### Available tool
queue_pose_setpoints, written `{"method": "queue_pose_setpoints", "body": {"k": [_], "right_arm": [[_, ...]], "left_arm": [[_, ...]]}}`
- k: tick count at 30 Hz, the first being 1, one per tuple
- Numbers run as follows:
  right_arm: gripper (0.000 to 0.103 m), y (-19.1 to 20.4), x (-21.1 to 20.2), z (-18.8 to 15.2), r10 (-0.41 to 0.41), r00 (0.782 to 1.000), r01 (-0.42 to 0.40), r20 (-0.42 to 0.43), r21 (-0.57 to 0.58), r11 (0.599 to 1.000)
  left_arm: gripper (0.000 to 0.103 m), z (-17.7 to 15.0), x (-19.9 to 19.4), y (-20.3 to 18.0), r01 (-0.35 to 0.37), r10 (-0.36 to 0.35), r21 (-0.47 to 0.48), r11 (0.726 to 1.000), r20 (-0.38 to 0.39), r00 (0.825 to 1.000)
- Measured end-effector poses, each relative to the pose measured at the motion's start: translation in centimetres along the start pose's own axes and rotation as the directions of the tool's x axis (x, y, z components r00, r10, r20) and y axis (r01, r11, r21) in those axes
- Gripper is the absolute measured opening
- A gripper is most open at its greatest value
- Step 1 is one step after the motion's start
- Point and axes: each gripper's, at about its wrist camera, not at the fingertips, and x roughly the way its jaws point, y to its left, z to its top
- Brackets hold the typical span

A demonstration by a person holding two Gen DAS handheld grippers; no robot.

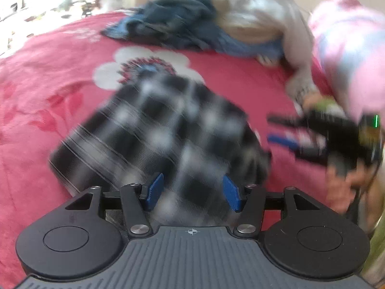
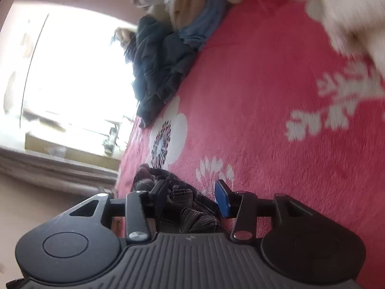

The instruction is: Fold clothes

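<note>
bare red blanket [image 1: 228,72] open between plaid garment [image 1: 156,130] and heaped clothes pile [image 1: 204,19], pile crowding the far edge

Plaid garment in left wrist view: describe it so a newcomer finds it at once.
Start from the red floral blanket that covers the bed. Near its big white flower print, in front of the left gripper, lies the plaid garment, folded into a compact block. Its black, grey and white checks set it apart from the plain blue and beige pile of clothes farther back.
</note>
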Motion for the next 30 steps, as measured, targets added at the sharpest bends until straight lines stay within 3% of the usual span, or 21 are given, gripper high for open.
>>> {"method": "queue_pose_setpoints", "body": {"k": [5, 9, 12, 15, 19, 22, 24, 27, 30], "right_arm": [[0.049, 2.4, -0.5, 0.3, -0.076, 0.996, 0.067, -0.041, -0.196, 0.978], [0.048, 2.7, 0.1, -0.3, -0.154, 0.986, 0.132, -0.071, -0.252, 0.959], [0.048, 3.7, 0.7, -0.6, -0.163, 0.98, 0.122, -0.11, -0.307, 0.944], [0.047, 5.7, 1.5, -0.2, -0.189, 0.969, 0.108, -0.159, -0.416, 0.903], [0.047, 8.8, 2.8, 1.0, -0.226, 0.952, 0.07, -0.208, -0.572, 0.817], [0.047, 10.3, 4.0, 1.6, -0.26, 0.94, 0.051, -0.221, -0.663, 0.747], [0.047, 10.4, 4.3, 1.9, -0.263, 0.94, 0.043, -0.215, -0.693, 0.72], [0.047, 9.3, 4.6, 2.1, -0.244, 0.945, 0.036, -0.219, -0.67, 0.741], [0.046, 7.7, 5.0, 2.5, -0.245, 0.94, 0.05, -0.238, -0.615, 0.787]], "left_arm": [[0.054, -3.9, 2.1, -2.1, -0.111, 0.126, 0.184, 0.977, -0.071, 0.989], [0.054, -5.7, 1.7, -2.9, -0.196, 0.214, 0.285, 0.938, -0.035, 0.976], [0.054, -5.4, 0.3, -3.1, -0.206, 0.211, 0.296, 0.933, 0.017, 0.977], [0.054, -3.9, -0.4, -3.2, -0.201, 0.187, 0.298, 0.933, 0.075, 0.979], [0.054, -1.3, 0.9, -4.3, -0.189, 0.157, 0.313, 0.931, 0.126, 0.979], [0.054, 0.0, 3.1, -5.8, -0.21, 0.159, 0.367, 0.906, 0.165, 0.973], [0.054, 0.6, 4.5, -7.0, -0.226, 0.169, 0.398, 0.889, 0.173, 0.97], [0.051, 1.5, 6.6, -8.1, -0.266, 0.198, 0.435, 0.86, 0.195, 0.961], [0.034, 2.1, 8.1, -8.3, -0.304, 0.235, 0.457, 0.836, 0.202, 0.951]]}}
